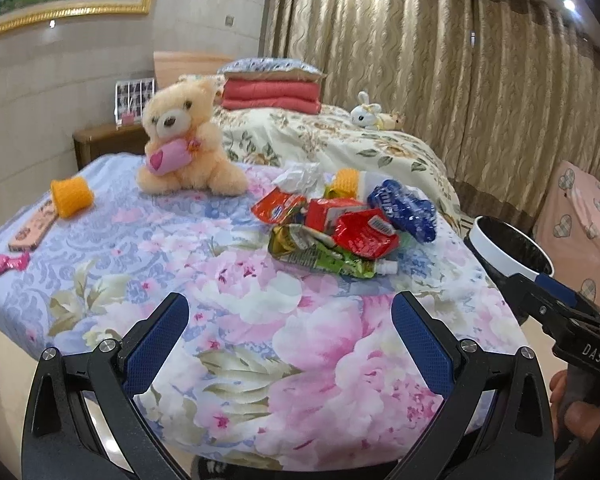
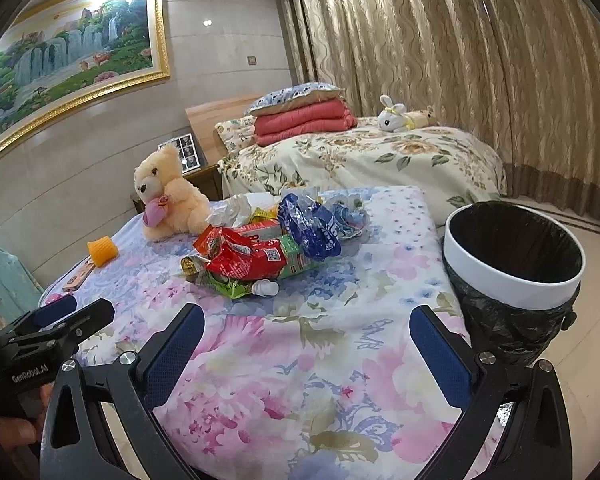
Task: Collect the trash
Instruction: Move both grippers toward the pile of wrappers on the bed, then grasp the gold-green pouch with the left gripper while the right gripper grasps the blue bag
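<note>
- Both your claws are spread wide and carry nothing: the left gripper (image 1: 290, 332) and the right gripper (image 2: 306, 348) hover over the near edge of the floral bedspread (image 1: 260, 320).
- The trash pile (image 1: 340, 224) lies ahead on the bedspread, right of the teddy bear (image 1: 184, 136). The red snack wrapper (image 2: 240, 256) sits on top, the green pouch (image 1: 328, 258) beneath it, and the blue plastic bag (image 2: 312, 226) and crumpled tissue (image 1: 300, 176) behind.
- The lined trash bin (image 2: 512, 256) stands just beside the bed's right edge, so the right claw probably has the shorter carry.
- Take the top red wrapper first; close on a raised fold, not the flat film.
- Leave the orange cup (image 1: 72, 196) and the bear alone.
</note>
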A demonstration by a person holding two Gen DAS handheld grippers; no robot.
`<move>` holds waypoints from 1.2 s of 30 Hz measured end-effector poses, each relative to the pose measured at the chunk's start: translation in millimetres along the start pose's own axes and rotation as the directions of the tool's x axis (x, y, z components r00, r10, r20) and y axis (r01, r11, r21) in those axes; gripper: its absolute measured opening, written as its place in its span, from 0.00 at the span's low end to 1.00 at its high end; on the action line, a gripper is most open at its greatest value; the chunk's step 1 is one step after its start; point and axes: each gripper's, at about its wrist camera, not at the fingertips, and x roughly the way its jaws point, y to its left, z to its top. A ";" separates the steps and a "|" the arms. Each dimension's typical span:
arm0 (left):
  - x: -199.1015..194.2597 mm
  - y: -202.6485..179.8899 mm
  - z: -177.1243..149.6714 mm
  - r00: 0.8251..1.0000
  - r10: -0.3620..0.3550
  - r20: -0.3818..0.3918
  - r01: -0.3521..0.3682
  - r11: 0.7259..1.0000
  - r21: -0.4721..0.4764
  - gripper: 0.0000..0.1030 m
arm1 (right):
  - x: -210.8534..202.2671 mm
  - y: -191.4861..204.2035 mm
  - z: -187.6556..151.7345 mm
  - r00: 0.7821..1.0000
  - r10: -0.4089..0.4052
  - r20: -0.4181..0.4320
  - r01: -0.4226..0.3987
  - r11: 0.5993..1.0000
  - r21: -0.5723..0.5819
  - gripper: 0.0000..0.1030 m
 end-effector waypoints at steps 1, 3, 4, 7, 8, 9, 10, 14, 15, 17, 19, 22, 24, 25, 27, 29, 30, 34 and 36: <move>3.9 3.8 0.7 1.000 -0.005 -0.014 0.005 1.000 -0.012 1.00 | 2.9 -1.3 1.0 1.000 0.002 -0.009 -0.002 1.000 0.005 1.00; 12.8 10.0 1.5 0.999 -0.006 -0.041 0.005 1.000 -0.029 1.00 | 9.5 -4.3 2.6 1.000 0.010 -0.028 -0.010 1.000 0.019 1.00; 19.2 12.7 1.8 0.998 -0.006 -0.059 0.005 1.000 -0.030 1.00 | 12.8 -5.5 3.2 0.999 0.016 -0.037 -0.015 1.000 0.026 1.00; 31.4 16.0 3.2 0.996 -0.007 -0.089 0.005 1.000 -0.023 1.00 | 23.2 -8.3 5.1 0.998 0.023 -0.065 -0.021 0.999 0.037 1.00; 37.9 16.7 4.2 0.995 -0.012 -0.104 0.010 1.000 -0.017 1.00 | 25.9 -8.8 5.8 0.997 0.025 -0.072 -0.022 0.999 0.039 1.00; 42.0 16.9 4.9 0.994 -0.017 -0.112 0.016 1.000 -0.014 1.00 | 32.3 -10.1 7.2 0.996 0.028 -0.090 -0.024 0.999 0.044 1.00; 46.6 17.2 5.9 0.992 -0.023 -0.121 0.022 1.000 -0.010 0.99 | 34.3 -10.9 7.8 0.995 0.028 -0.095 -0.024 0.999 0.046 1.00; 66.1 17.5 12.1 0.987 -0.051 -0.155 0.054 0.998 0.015 0.98 | 53.4 -13.6 14.6 0.990 0.031 -0.141 -0.023 0.998 0.056 1.00; 72.4 17.8 14.3 0.984 -0.066 -0.166 0.071 0.997 0.023 0.98 | 58.3 -14.3 16.0 0.988 0.029 -0.152 -0.021 0.998 0.060 1.00; 82.8 16.2 17.5 0.978 -0.086 -0.191 0.097 0.994 0.049 0.98 | 67.4 -15.1 18.1 0.984 0.023 -0.175 -0.011 0.998 0.068 1.00; 91.6 15.1 21.0 0.973 -0.094 -0.210 0.112 0.991 0.076 0.98 | 77.8 -16.2 19.5 0.979 0.029 -0.199 -0.013 0.996 0.084 1.00; 105.7 16.0 28.7 0.963 -0.120 -0.240 0.151 0.982 0.116 0.98 | 86.9 -15.3 21.0 0.975 0.055 -0.215 -0.033 0.994 0.104 1.00; 114.8 17.3 34.9 0.957 -0.131 -0.259 0.173 0.974 0.149 0.98 | 91.7 -12.6 23.1 0.974 0.061 -0.217 -0.040 0.994 0.101 1.00; 119.1 18.3 37.9 0.955 -0.134 -0.266 0.183 0.969 0.167 0.98 | 95.2 -11.4 24.8 0.974 0.067 -0.218 -0.045 0.994 0.104 1.00; 128.1 19.6 43.2 0.949 -0.141 -0.280 0.202 0.958 0.203 0.98 | 100.0 -11.5 27.7 0.973 0.073 -0.221 -0.049 0.992 0.113 1.00; 138.6 21.3 47.6 0.937 -0.161 -0.312 0.237 0.945 0.225 0.98 | 104.6 -12.9 31.6 0.973 0.074 -0.220 -0.048 0.992 0.120 1.00; 143.7 21.8 49.5 0.928 -0.174 -0.331 0.258 0.939 0.229 0.98 | 107.8 -15.0 34.3 0.973 0.073 -0.220 -0.047 0.991 0.125 1.00; 158.9 24.0 54.6 0.896 -0.231 -0.379 0.333 0.914 0.230 0.98 | 125.1 -26.6 45.4 0.970 0.082 -0.228 -0.048 0.987 0.151 0.99; 167.5 23.9 58.5 0.875 -0.272 -0.402 0.380 0.899 0.218 0.98 | 134.3 -32.0 51.2 0.968 0.082 -0.235 -0.047 0.987 0.152 0.99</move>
